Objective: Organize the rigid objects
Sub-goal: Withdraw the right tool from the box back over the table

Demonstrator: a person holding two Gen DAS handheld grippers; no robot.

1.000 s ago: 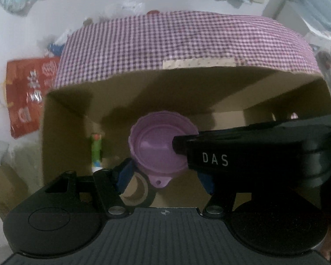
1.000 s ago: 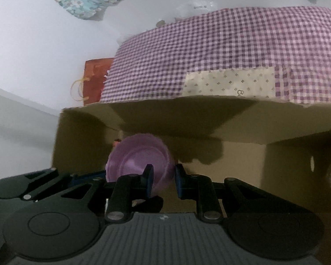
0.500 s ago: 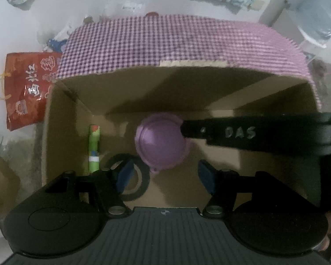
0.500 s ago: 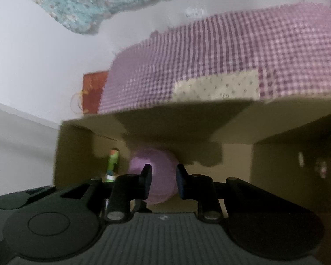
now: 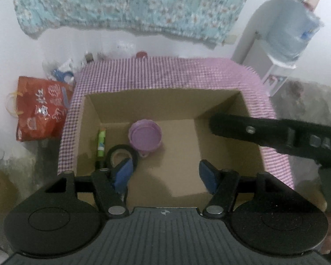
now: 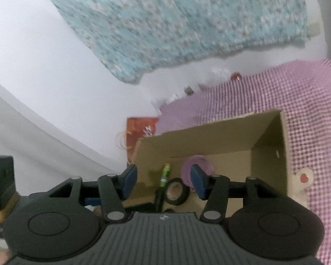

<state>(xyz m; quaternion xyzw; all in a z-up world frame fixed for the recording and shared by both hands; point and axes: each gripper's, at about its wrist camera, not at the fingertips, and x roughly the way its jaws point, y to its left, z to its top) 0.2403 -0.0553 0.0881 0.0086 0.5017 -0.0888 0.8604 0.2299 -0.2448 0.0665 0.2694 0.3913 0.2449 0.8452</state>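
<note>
Left wrist view: the left tool (image 5: 165, 174) hangs above the cardboard box (image 5: 220, 101), its jaws a touch wider than a second ago, nothing between them. Down on the box floor sits the purple lid (image 5: 145, 138), rim up, just beside the black tape roll (image 5: 121, 154) and near the green marker (image 5: 101, 141) along the left wall. The right tool's arm crosses the right edge, clear of the box now; a second ago it reached right in over the lid.

Right wrist view: the right tool (image 6: 163, 181) has just sprung from a tight pinch to a wide gap, and it is empty. The lid (image 6: 197, 165) shows beyond the blue pads (image 6: 198, 181), blurred, probably resting inside the box (image 6: 209, 141) on the checked surface (image 6: 309, 132). One item looks delivered, so both tools seem free for the next object.
</note>
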